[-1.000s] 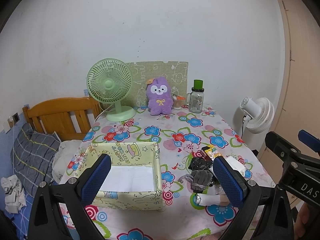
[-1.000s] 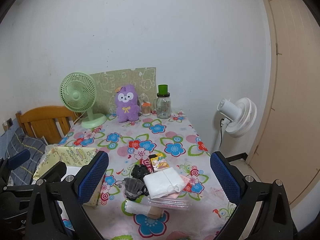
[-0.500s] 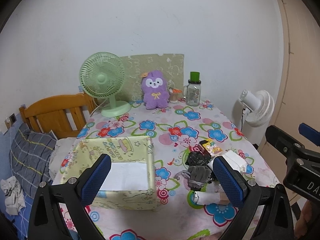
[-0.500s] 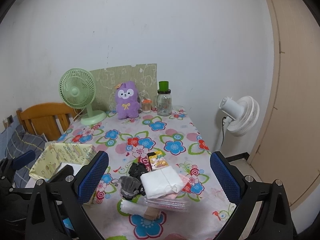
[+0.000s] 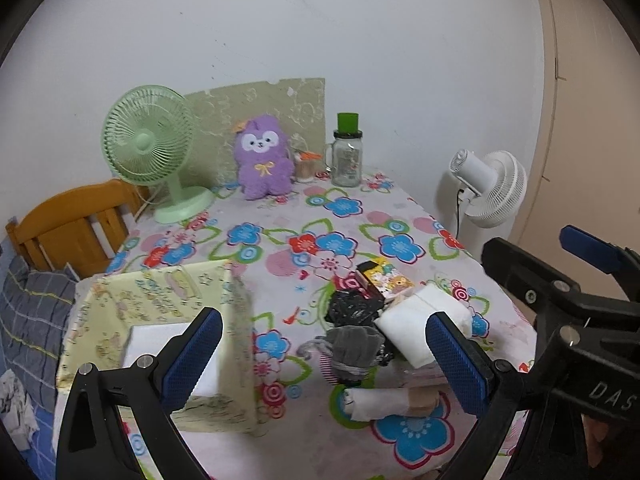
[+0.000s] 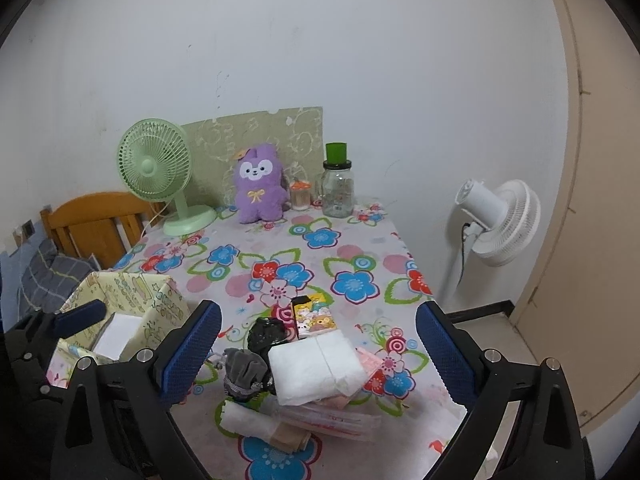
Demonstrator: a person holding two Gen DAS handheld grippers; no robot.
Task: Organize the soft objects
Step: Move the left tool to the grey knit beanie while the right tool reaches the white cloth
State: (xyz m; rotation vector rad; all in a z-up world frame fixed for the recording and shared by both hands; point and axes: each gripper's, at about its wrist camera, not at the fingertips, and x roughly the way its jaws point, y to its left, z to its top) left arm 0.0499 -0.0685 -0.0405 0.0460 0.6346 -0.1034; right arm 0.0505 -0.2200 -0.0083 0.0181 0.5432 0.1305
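Right wrist view: both my grippers, right [image 6: 318, 350] and left [image 5: 322, 354], hang released. Pile [image 6: 296, 368] sits at the tabletop's near edge, box [image 6: 132, 312] at its left edge; I'd pinch the white pack [image 6: 316, 364] squarely.

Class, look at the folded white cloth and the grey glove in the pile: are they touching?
Cannot tell. In the right wrist view the white cloth overlaps the grey glove's edge, but dark material lies between them there, hiding any contact.

left hand-held gripper [image 5: 324, 358] open, right hand-held gripper [image 6: 318, 354] open
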